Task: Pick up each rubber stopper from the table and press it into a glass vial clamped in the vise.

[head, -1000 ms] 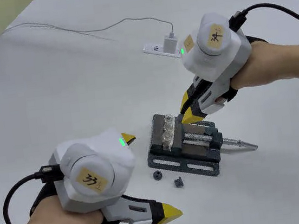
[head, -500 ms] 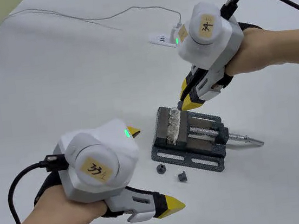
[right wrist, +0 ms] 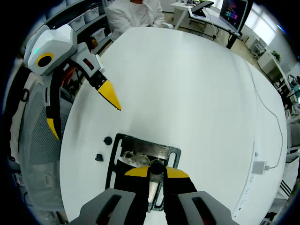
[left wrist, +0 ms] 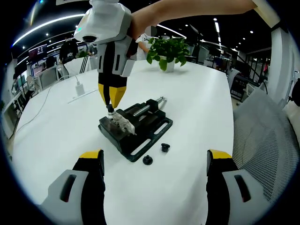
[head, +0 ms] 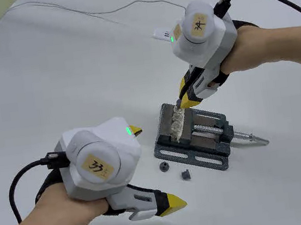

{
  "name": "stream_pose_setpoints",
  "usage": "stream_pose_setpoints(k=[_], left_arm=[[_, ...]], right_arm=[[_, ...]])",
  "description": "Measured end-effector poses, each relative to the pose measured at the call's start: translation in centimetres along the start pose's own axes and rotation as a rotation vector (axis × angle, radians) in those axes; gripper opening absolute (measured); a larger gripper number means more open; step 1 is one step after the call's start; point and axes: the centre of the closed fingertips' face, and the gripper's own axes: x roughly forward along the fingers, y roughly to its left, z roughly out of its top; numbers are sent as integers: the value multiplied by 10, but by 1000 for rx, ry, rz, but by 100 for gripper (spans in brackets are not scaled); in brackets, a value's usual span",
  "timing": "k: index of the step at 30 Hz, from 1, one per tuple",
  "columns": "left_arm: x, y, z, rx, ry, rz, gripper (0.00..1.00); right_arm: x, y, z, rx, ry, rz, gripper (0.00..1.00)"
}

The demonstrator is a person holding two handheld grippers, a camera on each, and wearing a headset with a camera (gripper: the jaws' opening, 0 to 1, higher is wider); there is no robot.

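Observation:
A small black vise (head: pixel 215 137) stands on the white table and clamps a row of clear glass vials (head: pixel 176 123). My right gripper (head: pixel 181 103) hangs just over the far end of that row, shut on a dark rubber stopper (right wrist: pixel 156 167). In the right gripper view the vials (right wrist: pixel 133 158) lie just ahead of its yellow tips. Two more dark stoppers (head: pixel 164 166) (head: pixel 186 174) lie loose on the table in front of the vise. My left gripper (head: pixel 155 165) is held open and empty, low at the near left, with those stoppers (left wrist: pixel 147 160) (left wrist: pixel 165 147) ahead of its jaws.
A white power strip (head: pixel 164 33) with a charger and a long cable lies at the far side of the table. A potted plant (left wrist: pixel 169 51) stands at one table end, and a mesh chair (left wrist: pixel 267 140) is beside the edge. A person in white (right wrist: pixel 136 11) sits beyond the table.
My right gripper has moved with its stopper from beside the vise jaws to above the far end of the vial row. The left gripper has stayed roughly where it was; the head camera has shifted.

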Motion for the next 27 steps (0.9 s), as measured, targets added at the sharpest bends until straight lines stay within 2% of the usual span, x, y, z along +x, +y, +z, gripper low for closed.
stream_pose_setpoints(k=[7, 13, 21, 24, 27], left_arm=[[1, -1, -1, -6, 1, -5, 88], [2, -2, -2, -10, 1, -8, 87], [4, -4, -3, -13, 2, -16, 87], [4, -4, -3, -14, 0, -16, 87], [4, -3, -2, -15, -3, -16, 86]], right_arm=[[1, 7, 1, -7, 17, 2, 6], [0, 9, -1, -20, 57, 3, 5], [0, 8, -1, 21, 87, 14, 4], [1, 8, -2, 6, 93, 14, 4], [1, 7, -2, 22, 102, 5, 3]])
